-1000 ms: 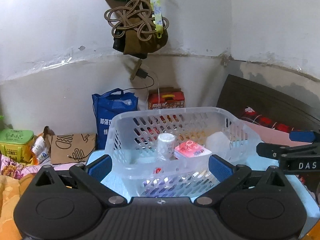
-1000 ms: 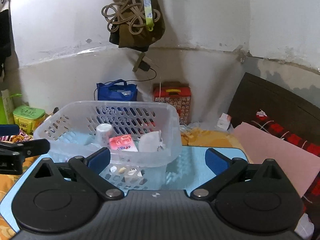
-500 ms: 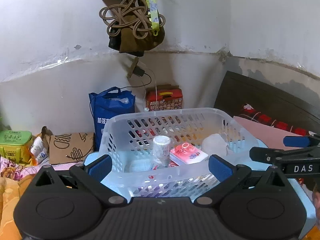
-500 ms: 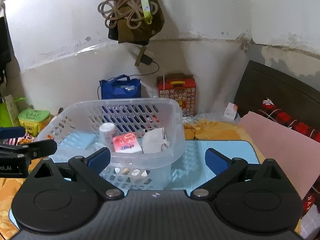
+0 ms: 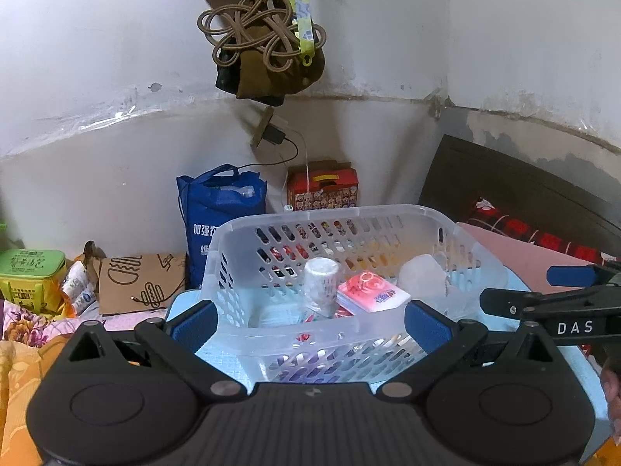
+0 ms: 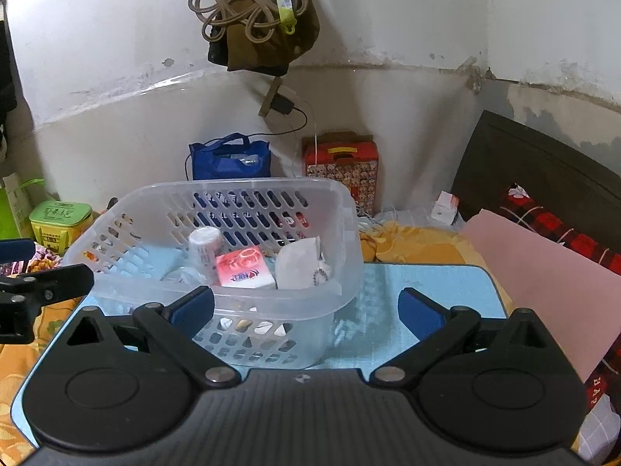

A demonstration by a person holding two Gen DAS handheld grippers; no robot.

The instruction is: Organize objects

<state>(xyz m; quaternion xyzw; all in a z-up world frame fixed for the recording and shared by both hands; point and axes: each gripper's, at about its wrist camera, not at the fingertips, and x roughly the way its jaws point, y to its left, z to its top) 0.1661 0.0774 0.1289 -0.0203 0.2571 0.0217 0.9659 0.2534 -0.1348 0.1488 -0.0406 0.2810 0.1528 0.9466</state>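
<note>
A clear plastic basket (image 5: pixel 388 215) (image 6: pixel 345 209) stands on a light blue table (image 6: pixel 438 287). Inside it are a white bottle (image 5: pixel 321 282) (image 6: pixel 203 250), a pink tissue pack (image 5: pixel 372 293) (image 6: pixel 244 268) and a white pouch (image 5: pixel 421 277) (image 6: pixel 299 262). My left gripper (image 5: pixel 310 326) is open and empty, just in front of the basket's near wall. My right gripper (image 6: pixel 306 308) is open and empty, in front of the basket's right corner. The right gripper's fingers (image 5: pixel 543 303) show at the right of the left wrist view.
Behind the table stand a blue bag (image 5: pixel 217 209), a red box (image 5: pixel 322 188) and a brown paper bag (image 5: pixel 141 281). A green tin (image 5: pixel 31 277) sits at the far left. A pink sheet (image 6: pixel 543 272) and a dark headboard (image 6: pixel 543 171) lie on the right.
Both grippers have drawn back and risen a little, so the basket looks lower and slightly farther. Both stay open and empty. The basket's contents have not moved.
</note>
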